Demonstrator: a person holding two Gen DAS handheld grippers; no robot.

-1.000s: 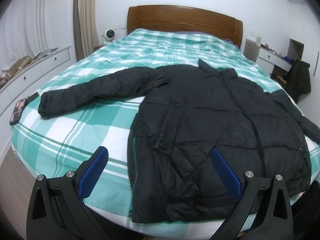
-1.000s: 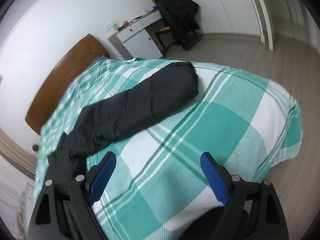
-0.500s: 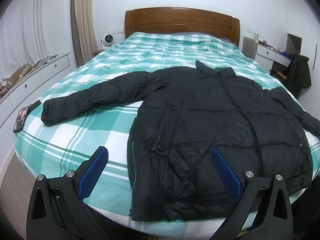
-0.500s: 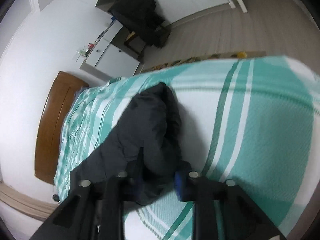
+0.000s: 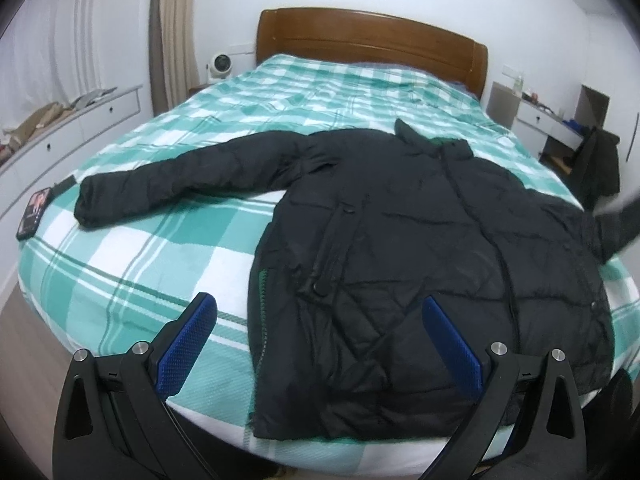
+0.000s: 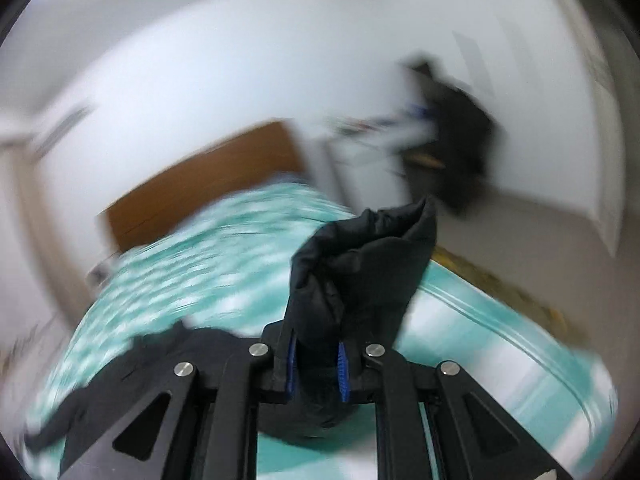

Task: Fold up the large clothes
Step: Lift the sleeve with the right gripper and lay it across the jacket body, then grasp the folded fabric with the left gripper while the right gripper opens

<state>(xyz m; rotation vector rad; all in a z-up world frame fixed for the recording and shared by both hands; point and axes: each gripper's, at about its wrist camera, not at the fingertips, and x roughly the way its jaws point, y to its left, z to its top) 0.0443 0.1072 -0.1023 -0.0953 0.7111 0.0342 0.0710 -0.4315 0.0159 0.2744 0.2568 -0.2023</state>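
The right gripper (image 6: 316,364) has its jaws clamped on the black jacket's sleeve (image 6: 360,264), lifted above the bed (image 5: 168,248); the left gripper (image 5: 320,344) hovers near the jacket (image 5: 420,248), jaws apart.

Ahead of my open left jaws stretches a checked bed (image 5: 168,240) with a wooden headboard (image 5: 372,46), a phone (image 5: 34,213) far left, a small fan (image 5: 219,65) beyond.

A home bedroom: a bed (image 5: 120,264) under a green-checked cover, its wooden headboard (image 5: 372,50) at twelve o'clock, white drawers (image 5: 60,140) at nine, curtains (image 5: 174,28) at eleven.
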